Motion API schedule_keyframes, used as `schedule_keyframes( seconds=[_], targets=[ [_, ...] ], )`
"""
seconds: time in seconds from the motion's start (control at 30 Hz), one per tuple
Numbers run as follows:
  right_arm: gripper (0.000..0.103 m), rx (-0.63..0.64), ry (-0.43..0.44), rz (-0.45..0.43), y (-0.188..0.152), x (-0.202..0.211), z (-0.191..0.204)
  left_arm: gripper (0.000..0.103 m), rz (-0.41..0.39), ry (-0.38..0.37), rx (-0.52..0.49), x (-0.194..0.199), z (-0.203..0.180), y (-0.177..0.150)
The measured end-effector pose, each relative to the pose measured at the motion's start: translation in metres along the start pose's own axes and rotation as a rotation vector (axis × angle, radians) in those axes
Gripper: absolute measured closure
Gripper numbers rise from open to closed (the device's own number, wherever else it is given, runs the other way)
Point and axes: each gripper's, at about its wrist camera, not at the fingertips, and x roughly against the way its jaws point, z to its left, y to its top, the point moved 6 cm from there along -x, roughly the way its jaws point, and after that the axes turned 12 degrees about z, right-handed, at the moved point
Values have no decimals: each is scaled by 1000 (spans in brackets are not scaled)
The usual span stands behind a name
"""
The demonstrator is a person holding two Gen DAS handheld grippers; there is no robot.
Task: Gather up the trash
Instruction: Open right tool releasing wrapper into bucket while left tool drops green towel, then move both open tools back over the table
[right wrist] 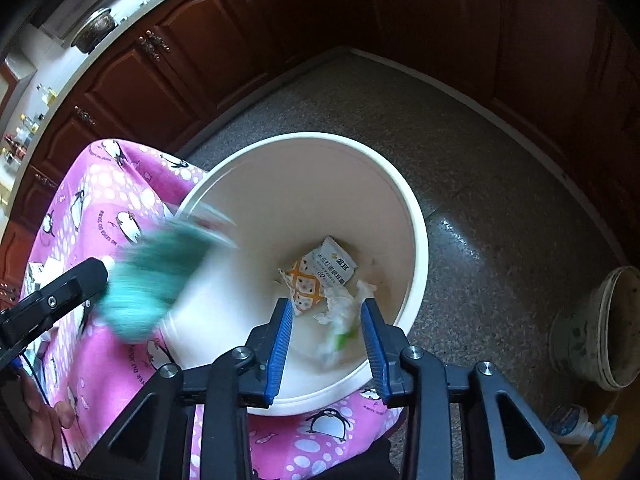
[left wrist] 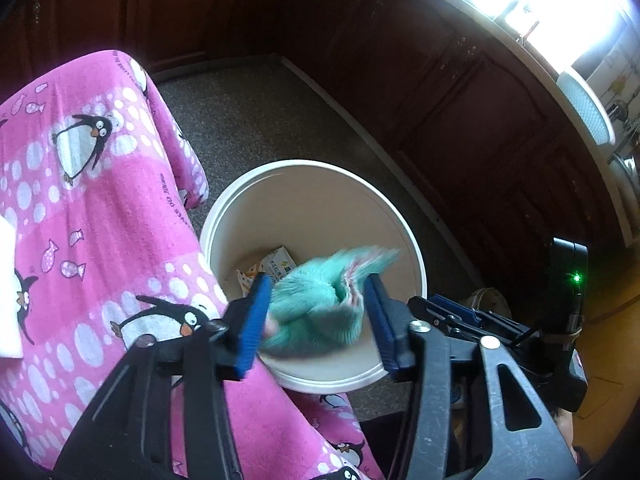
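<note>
Left wrist view: your left gripper (left wrist: pixel 316 312) has its jaws parted, teal wrapper (left wrist: pixel 320 296) loose between them, bucket (left wrist: pixel 320 380) directly below.

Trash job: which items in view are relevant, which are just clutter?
Relevant:
- round white plastic bin
- blurred teal wrapper, over the bin
- orange-and-white snack packet, in bin
- crumpled white tissue, in bin

Clutter:
- pink penguin-print cloth
- dirty white bucket on the floor
- white spray bottle
</note>
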Motion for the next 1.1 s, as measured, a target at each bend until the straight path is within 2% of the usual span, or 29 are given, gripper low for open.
schedule_keyframes(
  seconds=[0.27,0.4,0.63,0.83,0.87,0.93,1.1],
  targets=[
    [65,27,12,-37,-3,14,9,54,-38,27,-23,18,2,-15],
    [57,50,9,-67,-5,22,21,54,-69,60,-22,27,8,-17],
    [56,92,-3,-97,-9,35,41,54,-109,103,2,48,23,-22],
    [55,148,-3,-114,-16,45,67,54,-158,177,8,76,47,-36],
    [54,158,0,-117,-17,47,72,53,-165,188,14,81,52,-39],
    [48,178,8,-126,-20,52,83,41,-179,206,28,88,59,-43],
    [47,232,38,-137,-28,61,116,40,-210,230,75,115,83,-57]
  ],
)
